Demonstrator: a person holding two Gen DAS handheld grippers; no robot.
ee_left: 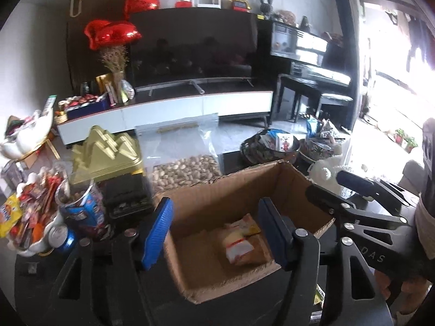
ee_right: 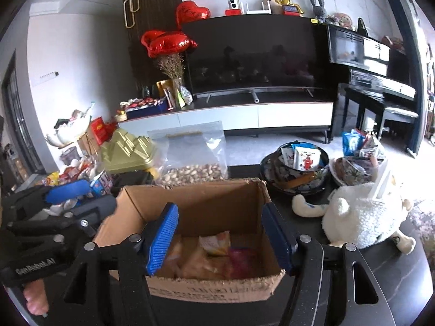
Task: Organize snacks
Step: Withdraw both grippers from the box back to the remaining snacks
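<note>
An open cardboard box [ee_left: 231, 190] stands on the dark table, straight ahead of both grippers. Several orange-and-white snack packets [ee_left: 239, 244] lie on its floor; the right wrist view shows the packets [ee_right: 214, 244] beside a pinkish one. My left gripper [ee_left: 216, 233] is open over the box's near left side, with nothing between its blue pads. My right gripper [ee_right: 220, 241] is open too, above the near wall of the box [ee_right: 206, 201], with nothing in it. Each view catches the other gripper at its edge: the right gripper [ee_left: 353, 187], the left gripper [ee_right: 70, 195].
Behind the box sit a clear bag of pistachios [ee_left: 187, 168] and a gold box [ee_left: 106, 154]. To the left are a snack jar [ee_left: 81, 203], a can [ee_left: 62, 237] and a dish of candies [ee_left: 32, 217]. Patterned bowls of packets [ee_right: 296, 160] and a white plush toy [ee_right: 361, 217] are on the right.
</note>
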